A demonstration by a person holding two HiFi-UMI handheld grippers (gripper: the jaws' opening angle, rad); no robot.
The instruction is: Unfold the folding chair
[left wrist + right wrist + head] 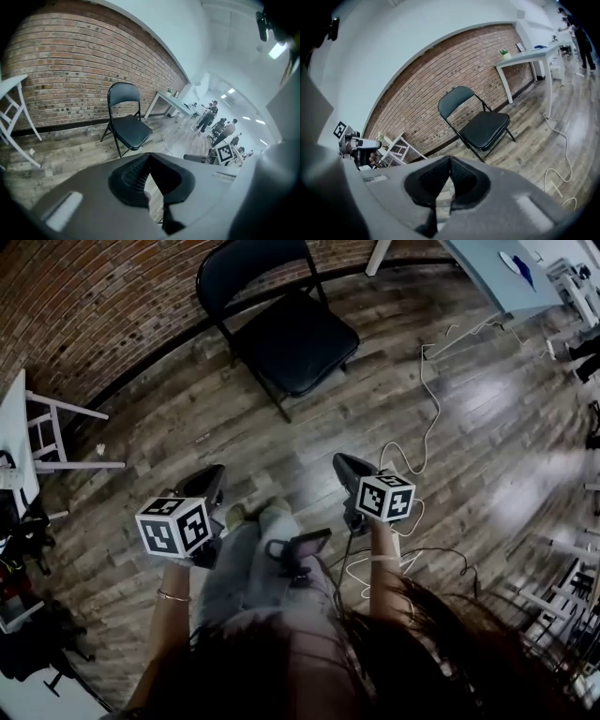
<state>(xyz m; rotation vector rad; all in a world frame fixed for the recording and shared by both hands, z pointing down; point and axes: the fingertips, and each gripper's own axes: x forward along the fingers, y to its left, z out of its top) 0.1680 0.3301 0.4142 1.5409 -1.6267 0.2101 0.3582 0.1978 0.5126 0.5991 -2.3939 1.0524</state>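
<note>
A black folding chair (291, 334) stands unfolded on the wooden floor near the brick wall, seat down and backrest upright. It also shows in the left gripper view (127, 129) and the right gripper view (485, 126). My left gripper (214, 476) is held close in front of my body, well short of the chair. Its jaws are shut with nothing between them (149, 157). My right gripper (345, 465) hangs beside it, also away from the chair, shut and empty (450, 161). Both point towards the chair.
A brick wall (84, 296) runs behind the chair. A white table (497, 273) stands at the back right and a white frame (56, 427) at the left. A white cable (427, 418) lies on the floor right of the chair. People (211, 115) stand far off.
</note>
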